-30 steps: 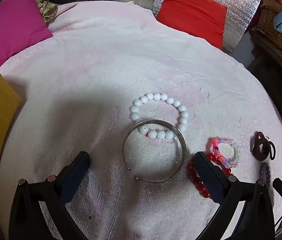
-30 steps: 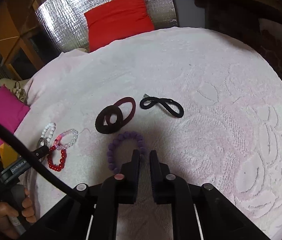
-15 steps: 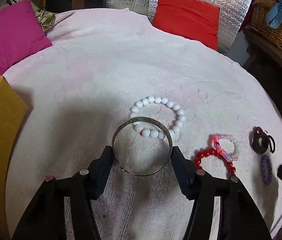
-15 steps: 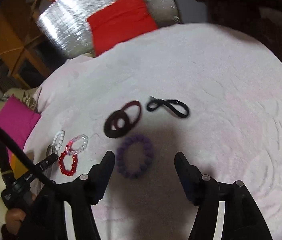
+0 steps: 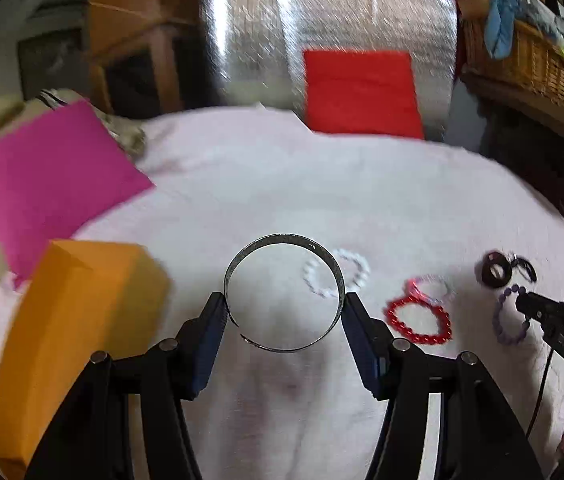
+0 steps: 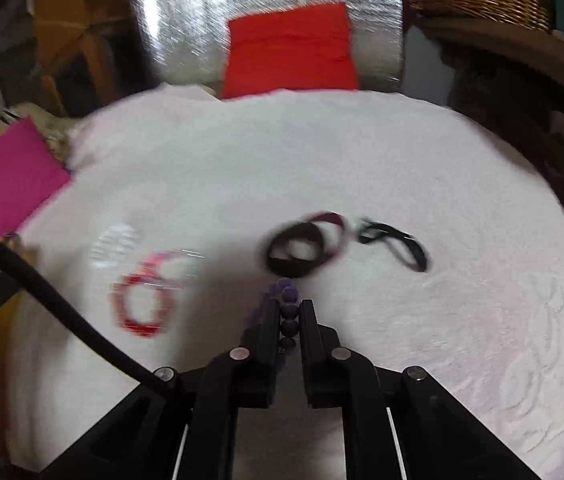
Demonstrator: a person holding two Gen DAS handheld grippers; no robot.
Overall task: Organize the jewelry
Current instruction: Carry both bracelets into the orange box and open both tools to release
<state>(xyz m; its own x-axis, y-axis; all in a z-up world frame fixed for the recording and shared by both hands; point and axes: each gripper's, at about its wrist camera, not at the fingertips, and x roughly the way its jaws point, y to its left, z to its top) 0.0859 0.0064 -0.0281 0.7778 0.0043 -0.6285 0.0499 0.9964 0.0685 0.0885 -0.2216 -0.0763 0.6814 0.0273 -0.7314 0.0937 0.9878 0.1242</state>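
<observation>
At lower centre of the left wrist view, the left gripper (image 5: pixel 284 312) clamps the metal bangle (image 5: pixel 284 292) above the pink blanket (image 5: pixel 282 184). At right, the right gripper (image 6: pixel 291 312), jaws just closed, pinches the purple bead bracelet (image 6: pixel 289 312) at lower centre.

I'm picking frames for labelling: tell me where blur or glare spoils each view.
Left wrist view: silver bangle and left gripper sharp, orange box and white bead bracelet smeared, foil panel glaring. Right wrist view: red bead bracelet heavily streaked, purple bead bracelet in the right gripper fairly crisp.
</observation>
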